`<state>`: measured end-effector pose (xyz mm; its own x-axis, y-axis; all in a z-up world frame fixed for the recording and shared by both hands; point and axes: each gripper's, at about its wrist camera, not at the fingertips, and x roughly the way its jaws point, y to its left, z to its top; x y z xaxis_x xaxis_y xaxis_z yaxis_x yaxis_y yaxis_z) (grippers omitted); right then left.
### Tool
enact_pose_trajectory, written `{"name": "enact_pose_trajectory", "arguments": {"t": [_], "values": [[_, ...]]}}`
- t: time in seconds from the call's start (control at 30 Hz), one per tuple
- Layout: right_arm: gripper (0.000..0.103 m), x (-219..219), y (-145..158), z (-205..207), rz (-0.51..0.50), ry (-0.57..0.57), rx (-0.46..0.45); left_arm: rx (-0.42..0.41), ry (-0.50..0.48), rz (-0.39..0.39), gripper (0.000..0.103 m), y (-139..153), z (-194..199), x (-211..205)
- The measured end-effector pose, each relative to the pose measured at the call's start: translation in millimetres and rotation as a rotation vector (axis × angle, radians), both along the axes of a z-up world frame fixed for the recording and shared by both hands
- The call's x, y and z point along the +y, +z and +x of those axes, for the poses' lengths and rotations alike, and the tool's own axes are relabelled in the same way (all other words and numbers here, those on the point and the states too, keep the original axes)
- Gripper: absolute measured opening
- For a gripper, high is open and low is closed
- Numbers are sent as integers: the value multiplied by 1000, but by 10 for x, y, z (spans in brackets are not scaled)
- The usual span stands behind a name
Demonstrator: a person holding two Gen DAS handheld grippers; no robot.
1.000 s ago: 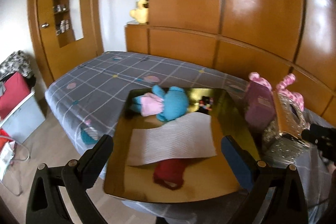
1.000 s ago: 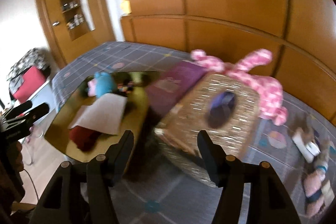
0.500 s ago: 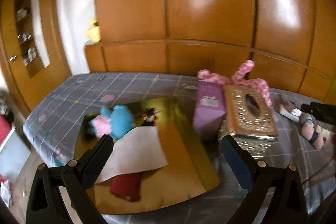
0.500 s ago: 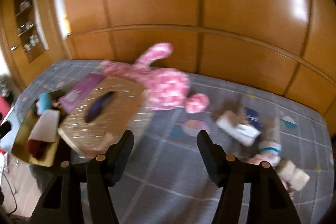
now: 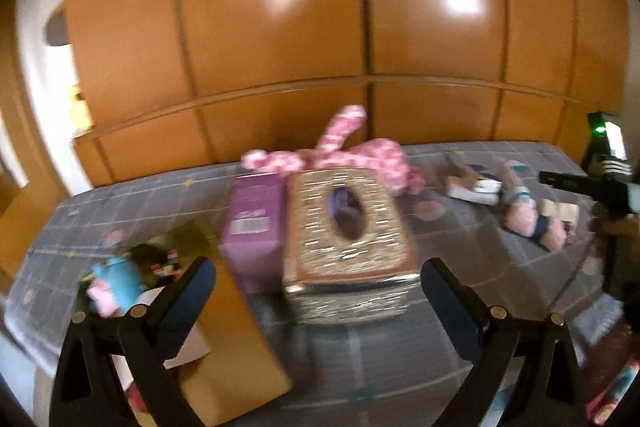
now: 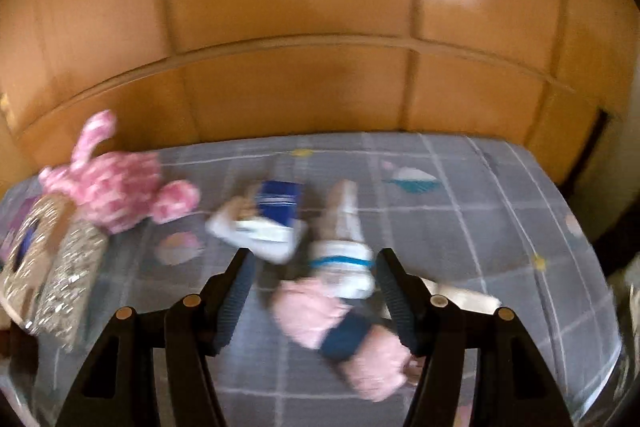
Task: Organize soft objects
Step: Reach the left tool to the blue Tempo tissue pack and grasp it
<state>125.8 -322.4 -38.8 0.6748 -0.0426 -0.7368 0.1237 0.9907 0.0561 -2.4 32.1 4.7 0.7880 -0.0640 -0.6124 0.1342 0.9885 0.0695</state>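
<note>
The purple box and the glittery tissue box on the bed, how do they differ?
The purple box is plain, smooth purple with a white label; the glittery tissue box is gold and sparkly. The tissue box has an oval opening on top, while the purple box shows none. The tissue box looks wider; the purple box looks narrower. Both stand side by side on the checked bedspread, in front of the pink plush rabbit.

A bed (image 6: 460, 211) with a grey checked cover carries everything. At far left lies a pink plush rabbit (image 6: 116, 187), touching a glittery tissue box (image 5: 348, 231) in front of it; a purple box (image 5: 254, 223) stands just left of that, beside a gold tray (image 5: 232, 347). Toward the right lie rolled socks: a white-and-blue pair (image 6: 264, 223) and a pink pair with a navy band (image 6: 336, 331).
</note>
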Motion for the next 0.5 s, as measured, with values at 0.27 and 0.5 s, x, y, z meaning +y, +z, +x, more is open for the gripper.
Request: {"name": "enact_pose_trajectory", "arguments": {"t": [0.27,0.5], "values": [[64,-532,-33,-66,193,-195,-34,34,-207,-36,103,-58,234,-698],[64,-719,-117,-84,284,-260,-6,163,-297,-42,103,-296,454,-1200]]}}
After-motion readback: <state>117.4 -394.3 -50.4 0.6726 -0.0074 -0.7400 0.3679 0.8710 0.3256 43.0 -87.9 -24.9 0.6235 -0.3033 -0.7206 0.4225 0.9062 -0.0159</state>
